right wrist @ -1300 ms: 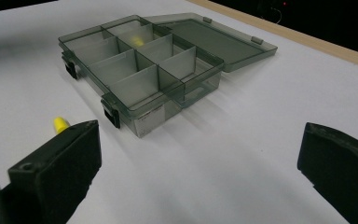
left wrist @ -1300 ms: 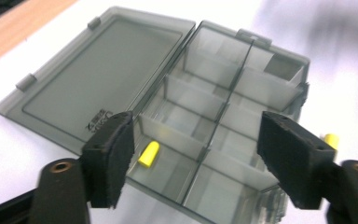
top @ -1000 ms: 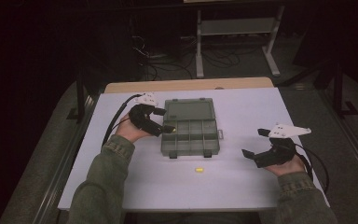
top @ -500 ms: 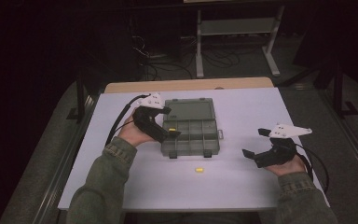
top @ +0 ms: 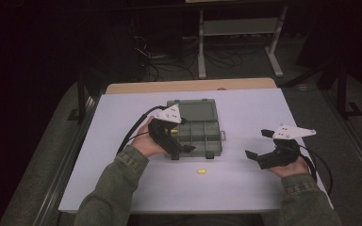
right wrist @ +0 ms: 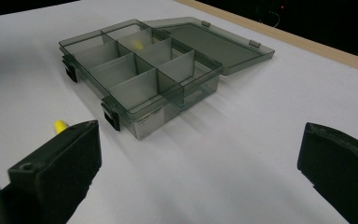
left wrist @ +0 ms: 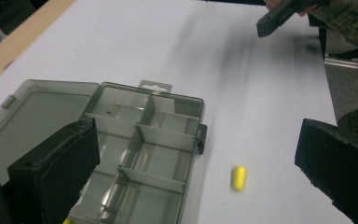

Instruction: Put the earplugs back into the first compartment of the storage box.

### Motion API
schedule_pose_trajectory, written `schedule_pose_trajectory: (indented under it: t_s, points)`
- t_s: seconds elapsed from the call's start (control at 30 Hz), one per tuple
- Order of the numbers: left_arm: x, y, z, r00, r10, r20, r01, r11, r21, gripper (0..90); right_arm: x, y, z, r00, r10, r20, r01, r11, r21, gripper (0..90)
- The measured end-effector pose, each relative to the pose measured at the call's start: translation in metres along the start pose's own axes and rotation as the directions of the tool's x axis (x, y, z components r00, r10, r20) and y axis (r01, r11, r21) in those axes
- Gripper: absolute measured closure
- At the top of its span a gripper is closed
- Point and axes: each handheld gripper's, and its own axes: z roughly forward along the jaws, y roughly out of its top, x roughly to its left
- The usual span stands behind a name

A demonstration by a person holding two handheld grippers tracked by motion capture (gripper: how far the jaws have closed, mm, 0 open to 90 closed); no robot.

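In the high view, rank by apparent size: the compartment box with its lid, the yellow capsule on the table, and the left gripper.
1. Compartment box, open lid included.
2. Left gripper, clearly smaller than the box, though it sits above it and nearer the camera.
3. Yellow capsule, by far the smallest.

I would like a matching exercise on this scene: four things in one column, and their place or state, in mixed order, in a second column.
1. clear grey plastic compartment box
2. small yellow capsule-shaped piece
3. left gripper
4. right gripper

a. loose on the white table, in front of the box
b. open, lid laid flat behind
c. open, beside the box's front left corner
d. open, apart at the box's right

Pairs: 1-b, 2-a, 3-c, 4-d
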Motion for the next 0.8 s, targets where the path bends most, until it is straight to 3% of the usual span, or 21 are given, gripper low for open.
schedule_pose_trajectory:
  t_s: [0.8]
  points:
    - [-0.025,-0.011,0.042,0.9938,0.039,0.104,-0.050,0.9941,0.097,0.0,0.000,0.000,0.000,1.0000,-0.001,-0.003,0.001,1.000,0.004,0.0]
